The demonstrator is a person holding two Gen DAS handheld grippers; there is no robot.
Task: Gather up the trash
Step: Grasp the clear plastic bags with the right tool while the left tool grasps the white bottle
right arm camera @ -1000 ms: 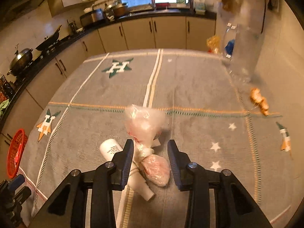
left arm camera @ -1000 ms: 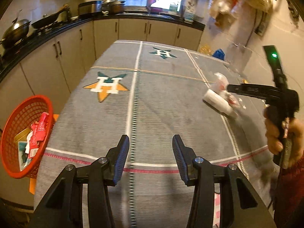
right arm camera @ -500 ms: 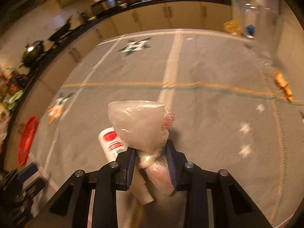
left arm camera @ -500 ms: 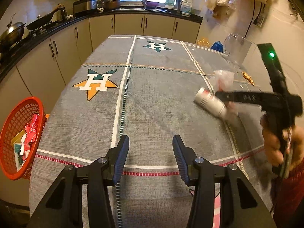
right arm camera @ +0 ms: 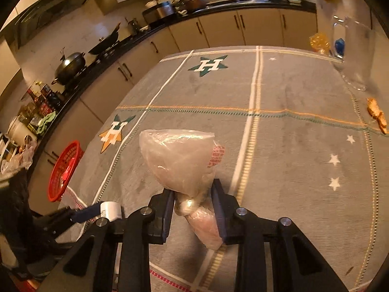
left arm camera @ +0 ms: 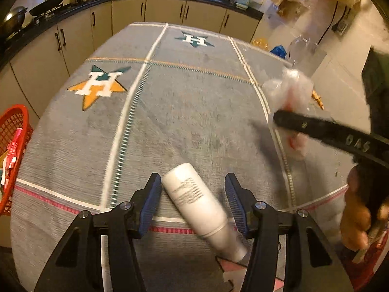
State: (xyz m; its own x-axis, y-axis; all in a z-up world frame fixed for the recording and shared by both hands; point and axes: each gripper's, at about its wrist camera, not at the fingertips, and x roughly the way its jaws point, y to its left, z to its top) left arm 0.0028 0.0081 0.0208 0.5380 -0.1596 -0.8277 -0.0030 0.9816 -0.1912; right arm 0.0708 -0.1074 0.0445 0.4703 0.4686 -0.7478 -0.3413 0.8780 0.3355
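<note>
A white plastic bottle (left arm camera: 197, 202) lies on its side on the grey tablecloth (left arm camera: 194, 112), near the front edge. My left gripper (left arm camera: 192, 178) straddles it with its jaws opening; the right pad stands clear of the bottle. The right wrist view catches the bottle's end (right arm camera: 110, 210) at lower left. My right gripper (right arm camera: 192, 188) is shut on the knotted neck of a clear plastic bag (right arm camera: 177, 160) and holds it above the cloth. The bag (left arm camera: 289, 92) also shows at the right of the left wrist view. A red basket (right arm camera: 63, 170) with trash in it hangs off the table's left side.
A clear jug (right arm camera: 352, 56) stands at the far right of the table, with yellow and blue wrappers (right arm camera: 319, 42) behind it. An orange wrapper (right arm camera: 376, 116) lies near the right edge. Cabinets and a counter with pans run along the left and back.
My left gripper has moved over to the bottle and its jaws have widened around it. My right gripper has closed on the bag, lifted it off the cloth and swung left.
</note>
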